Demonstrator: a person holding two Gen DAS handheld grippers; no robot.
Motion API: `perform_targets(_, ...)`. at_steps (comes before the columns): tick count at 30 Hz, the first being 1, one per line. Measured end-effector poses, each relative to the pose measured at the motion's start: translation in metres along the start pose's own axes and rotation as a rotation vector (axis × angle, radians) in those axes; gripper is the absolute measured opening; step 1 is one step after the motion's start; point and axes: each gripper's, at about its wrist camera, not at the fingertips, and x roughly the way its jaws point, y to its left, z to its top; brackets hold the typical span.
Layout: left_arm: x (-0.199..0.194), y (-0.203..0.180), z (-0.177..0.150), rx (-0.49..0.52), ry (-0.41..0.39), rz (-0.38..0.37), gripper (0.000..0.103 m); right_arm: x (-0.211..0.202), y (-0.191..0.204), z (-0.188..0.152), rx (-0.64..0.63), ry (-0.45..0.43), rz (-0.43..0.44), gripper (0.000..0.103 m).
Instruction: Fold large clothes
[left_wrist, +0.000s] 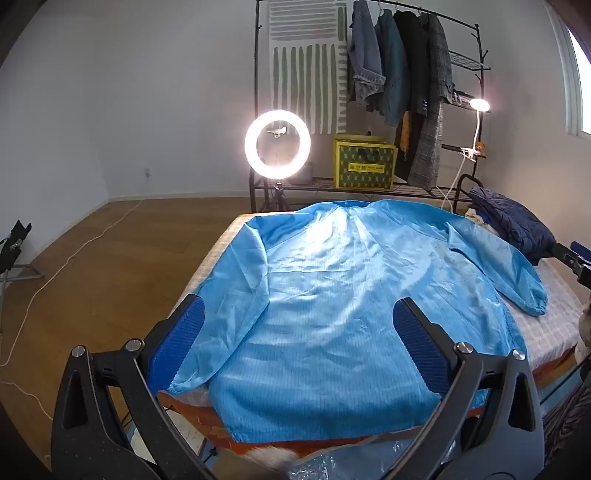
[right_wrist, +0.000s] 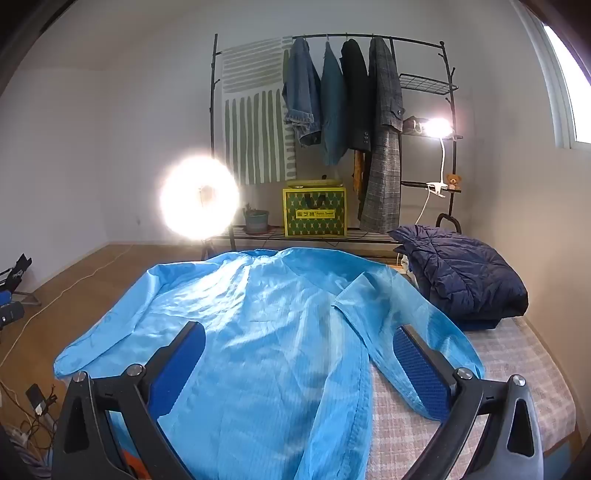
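The left gripper (left_wrist: 299, 321) hangs above the near edge of the bed (left_wrist: 554, 328), its blue-padded fingers (left_wrist: 184, 332) spread wide and grasping nothing; the right gripper (right_wrist: 299, 350) hangs likewise over the near half of the bed, its fingers (right_wrist: 421, 363) parted and empty; both tools look forward along the garment toward the far wall.

Between and beyond the fingers lies the blue coat (left_wrist: 332, 295), spread flat on the checked bed cover, back side up as far as can be told; its long axis runs from the near edge, where the hem (left_wrist: 317, 428) hangs slightly over, to the far edge, where the collar (left_wrist: 354, 205) points at the clothes rack (left_wrist: 476, 48); one sleeve (left_wrist: 229, 306) runs down along the bed's left edge with its cuff at the near left corner; the other sleeve (left_wrist: 506, 273) angles toward the right edge.

The right wrist view shows the folded navy puffer jacket (right_wrist: 461, 273) in full at the far right corner of the bed, just beside the coat's right sleeve (right_wrist: 417, 332); it also shows a teddy bear (right_wrist: 453, 181) on the rack shelf and a potted plant (right_wrist: 255, 218) beside the yellow box (right_wrist: 314, 212); here the ring light (right_wrist: 199, 195) is a blown-out glare.

The left wrist view shows the ring light (left_wrist: 277, 144) as a clean circle, and a tip of the right gripper (left_wrist: 576, 258) at the frame's right edge.
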Motion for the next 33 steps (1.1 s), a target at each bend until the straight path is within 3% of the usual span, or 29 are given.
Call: perform_targets(33, -0.004, 0.010, 0.013, -0.014, -0.032, -0.002, 0.103, -0.005, -0.008, 0.000, 0.057, -0.009, 0.000, 0.103)
